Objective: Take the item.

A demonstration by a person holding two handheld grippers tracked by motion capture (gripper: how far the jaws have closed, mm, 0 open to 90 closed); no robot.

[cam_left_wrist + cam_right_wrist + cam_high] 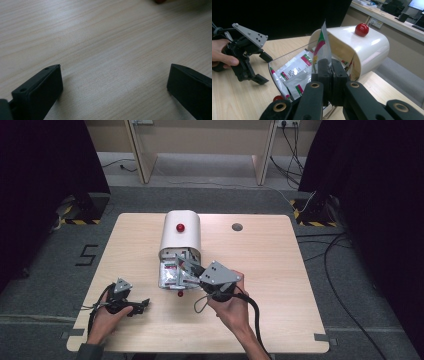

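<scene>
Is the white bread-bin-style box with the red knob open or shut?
Open: the white rounded box with red knob has its clear front flap swung down, baring the silver sachets inside.

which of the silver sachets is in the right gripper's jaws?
The upright silver sachet with red-green print, pinched by the right gripper; the other sachets lie flat in the clear open drawer of the white bin.

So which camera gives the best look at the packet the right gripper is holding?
The right gripper view: the packet stands upright, pinched in the shut right gripper. The high view shows it small and unclear by the white box.
</scene>
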